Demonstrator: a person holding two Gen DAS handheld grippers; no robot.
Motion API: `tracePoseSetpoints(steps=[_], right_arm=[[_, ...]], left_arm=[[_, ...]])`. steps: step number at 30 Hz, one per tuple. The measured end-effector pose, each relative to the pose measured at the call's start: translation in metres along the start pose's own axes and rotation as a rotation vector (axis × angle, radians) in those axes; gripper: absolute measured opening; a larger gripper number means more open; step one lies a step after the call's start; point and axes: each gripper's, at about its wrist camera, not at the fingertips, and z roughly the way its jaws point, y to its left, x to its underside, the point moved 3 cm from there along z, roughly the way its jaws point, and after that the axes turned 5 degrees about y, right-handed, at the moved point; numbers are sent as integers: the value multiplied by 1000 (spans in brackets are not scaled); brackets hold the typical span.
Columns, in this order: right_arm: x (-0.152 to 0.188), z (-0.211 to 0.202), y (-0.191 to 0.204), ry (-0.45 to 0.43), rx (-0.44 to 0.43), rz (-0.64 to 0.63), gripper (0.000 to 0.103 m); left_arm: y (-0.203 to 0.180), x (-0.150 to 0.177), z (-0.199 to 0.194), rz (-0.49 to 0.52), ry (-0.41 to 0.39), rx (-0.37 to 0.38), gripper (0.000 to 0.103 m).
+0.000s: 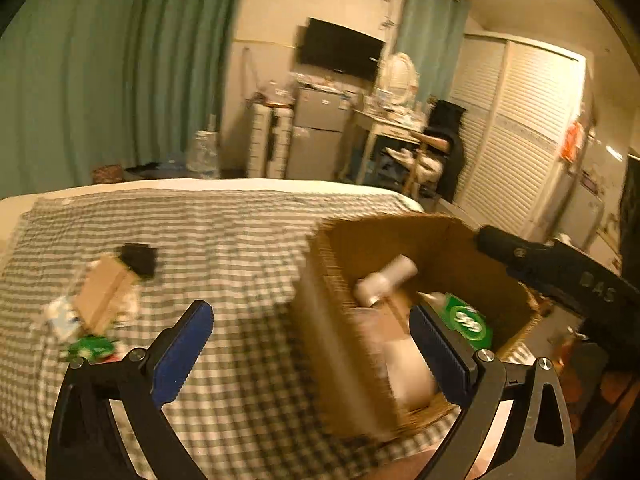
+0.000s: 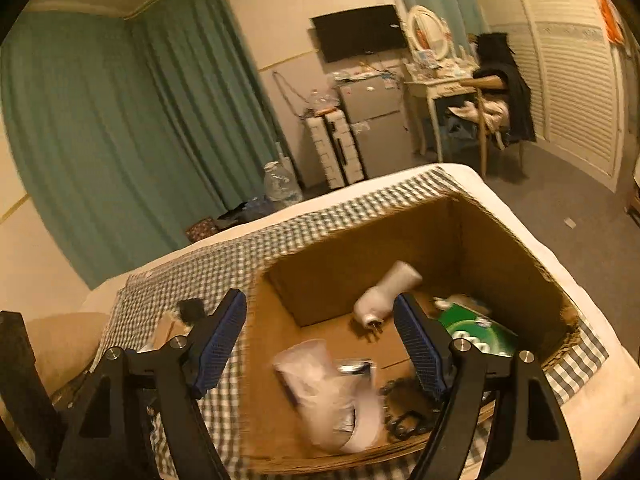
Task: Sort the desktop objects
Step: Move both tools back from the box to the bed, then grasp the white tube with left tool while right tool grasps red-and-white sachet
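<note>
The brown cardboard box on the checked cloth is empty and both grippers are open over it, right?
Not empty. The right wrist view shows the brown cardboard box holding a white bottle, a green packet and more. Left gripper and right gripper are open.

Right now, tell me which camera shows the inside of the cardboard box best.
The right wrist view: it looks down into the cardboard box, sharp, with its floor visible. The left wrist view shows the box blurred, partly hidden behind its near wall.
</note>
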Motion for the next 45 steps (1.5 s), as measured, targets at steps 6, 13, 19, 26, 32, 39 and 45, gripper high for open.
tracePoseSetpoints(steps=[6,13,19,26,32,39,45], right_arm=[[13,3,66,24,-55,-106,77],[42,21,124,78,-80,-212,77],[60,43,143,135,-95,-249,77],[75,75,147,180,-98,-258,77],[89,105,144,190,-93,-247,77],[105,143,147,250,-94,-245,77],[118,164,152,303,-91,-276,76]], left_arm=[[77,2,-38,-109,-37,-147,101],[166,21,-71,-220,-80,-324,102],[207,46,-74,-294,-78,-385,102],[224,77,-44,-349,-16,-357,102],[226,108,-7,-419,16,-293,102],[237,120,39,-469,109,-276,101],[244,123,74,-433,209,-267,56]])
